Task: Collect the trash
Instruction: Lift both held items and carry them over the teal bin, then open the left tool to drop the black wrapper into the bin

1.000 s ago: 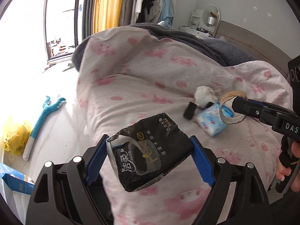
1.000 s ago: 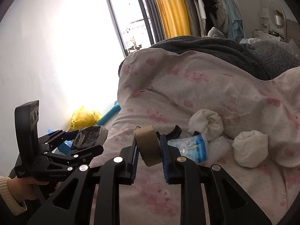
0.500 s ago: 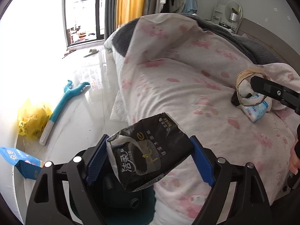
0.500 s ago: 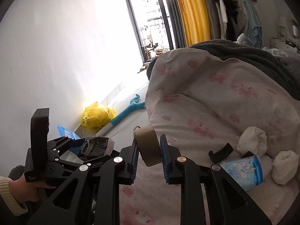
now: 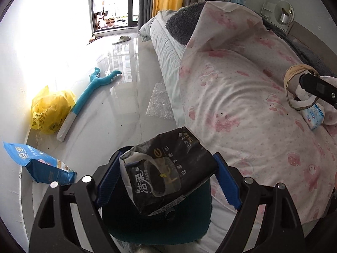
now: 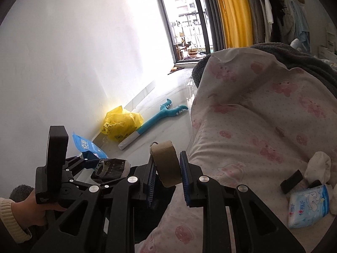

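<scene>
My left gripper [image 5: 166,181] is shut on a crumpled black tissue pack [image 5: 166,172], held wide between its blue pads above a dark green bin [image 5: 155,221] beside the bed. The same pack [image 6: 111,167] shows in the right wrist view, left of my right gripper [image 6: 167,176]. That gripper is shut on a brown cardboard tape ring [image 6: 167,165]. The ring [image 5: 294,88] also appears at the right of the left wrist view. A blue-white wet wipe pack [image 6: 308,206] lies on the pink quilt [image 6: 263,130].
On the pale floor lie a yellow plastic bag [image 5: 50,109], a teal plush stick [image 5: 90,92], a blue packet [image 5: 38,164] and bubble wrap [image 5: 160,103]. White rolled socks [image 6: 319,166] and black clips [image 6: 291,179] sit on the quilt. A white wall stands at the left.
Both grippers have swung left off the bed toward the floor side, still holding the pack and the ring. The green bin has come into view under the left gripper.
</scene>
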The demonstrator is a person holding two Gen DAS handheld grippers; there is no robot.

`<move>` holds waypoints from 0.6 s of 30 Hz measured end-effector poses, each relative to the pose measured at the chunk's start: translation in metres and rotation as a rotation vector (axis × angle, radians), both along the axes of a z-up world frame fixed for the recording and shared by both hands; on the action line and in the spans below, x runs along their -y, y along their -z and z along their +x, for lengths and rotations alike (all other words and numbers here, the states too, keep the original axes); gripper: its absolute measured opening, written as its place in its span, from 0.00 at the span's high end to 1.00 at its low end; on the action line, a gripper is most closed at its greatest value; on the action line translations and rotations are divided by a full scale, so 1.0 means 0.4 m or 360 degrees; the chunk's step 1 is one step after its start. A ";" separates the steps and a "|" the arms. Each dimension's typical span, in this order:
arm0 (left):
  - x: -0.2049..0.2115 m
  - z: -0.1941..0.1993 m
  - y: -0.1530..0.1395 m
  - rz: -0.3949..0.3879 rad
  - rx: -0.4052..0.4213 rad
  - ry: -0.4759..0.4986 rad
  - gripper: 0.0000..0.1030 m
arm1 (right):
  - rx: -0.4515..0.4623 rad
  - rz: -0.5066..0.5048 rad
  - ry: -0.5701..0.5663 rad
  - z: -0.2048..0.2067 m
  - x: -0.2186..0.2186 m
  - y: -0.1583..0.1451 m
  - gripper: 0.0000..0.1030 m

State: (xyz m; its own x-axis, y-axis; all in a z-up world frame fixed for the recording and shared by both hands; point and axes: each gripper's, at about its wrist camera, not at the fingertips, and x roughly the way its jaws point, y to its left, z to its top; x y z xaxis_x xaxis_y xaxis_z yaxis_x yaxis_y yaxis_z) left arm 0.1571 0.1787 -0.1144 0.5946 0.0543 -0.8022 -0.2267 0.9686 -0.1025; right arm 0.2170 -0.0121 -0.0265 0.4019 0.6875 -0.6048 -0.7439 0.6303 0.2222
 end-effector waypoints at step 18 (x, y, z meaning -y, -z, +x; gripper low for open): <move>-0.109 -0.038 0.130 -0.0288 -0.0354 -0.0002 0.10 | -0.0157 -0.0112 -0.0081 -0.014 -0.161 0.070 0.78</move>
State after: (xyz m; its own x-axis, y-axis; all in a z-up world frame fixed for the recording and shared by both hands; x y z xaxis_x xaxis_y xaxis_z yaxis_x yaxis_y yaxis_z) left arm 0.1418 0.2223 -0.1666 0.4031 -0.1011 -0.9096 -0.2639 0.9388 -0.2214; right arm 0.2115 0.0522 -0.0547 0.3035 0.6601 -0.6871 -0.7519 0.6089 0.2528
